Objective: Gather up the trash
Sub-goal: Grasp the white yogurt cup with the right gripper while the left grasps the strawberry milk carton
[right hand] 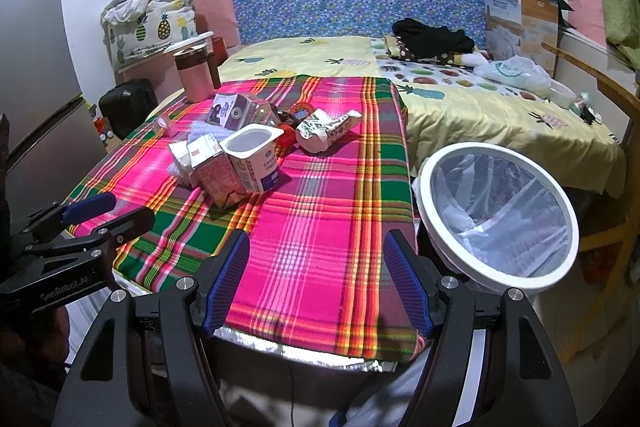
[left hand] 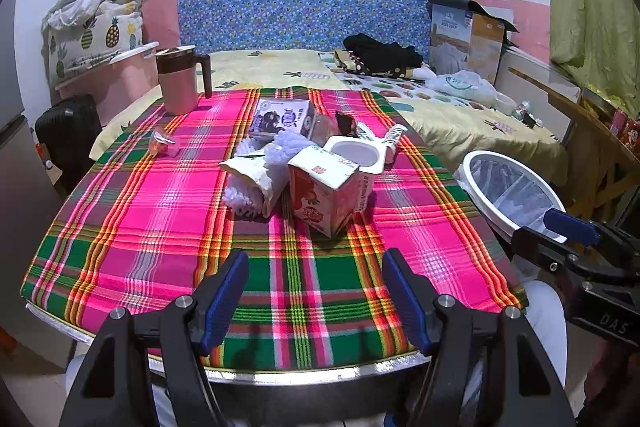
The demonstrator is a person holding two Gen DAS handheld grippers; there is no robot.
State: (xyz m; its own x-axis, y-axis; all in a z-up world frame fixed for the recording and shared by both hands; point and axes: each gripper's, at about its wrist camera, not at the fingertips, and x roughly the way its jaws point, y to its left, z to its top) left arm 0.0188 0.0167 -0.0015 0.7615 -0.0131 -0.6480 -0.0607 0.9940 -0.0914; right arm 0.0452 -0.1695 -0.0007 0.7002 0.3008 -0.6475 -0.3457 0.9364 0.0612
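Observation:
A pile of trash sits mid-table on the plaid cloth [left hand: 160, 211]: a red-and-white carton [left hand: 324, 193], a white yogurt cup [left hand: 354, 157], a crumpled paper bag [left hand: 254, 175] and a blue-printed milk carton [left hand: 282, 119]. The same red carton [right hand: 214, 169] and cup [right hand: 254, 159] show in the right wrist view. A small orange wrapper [left hand: 162, 143] lies apart at the left. A white-rimmed bin [right hand: 500, 215] with a clear liner stands off the table's right edge. My left gripper [left hand: 314, 297] and right gripper [right hand: 316, 281] are open and empty at the near edge.
A pink jug with a brown lid [left hand: 180, 79] stands at the table's far left corner. A bed [right hand: 480, 107] with clothes and bags lies behind. A black suitcase [left hand: 66, 135] stands at the left, a wooden chair [right hand: 612, 99] at the right.

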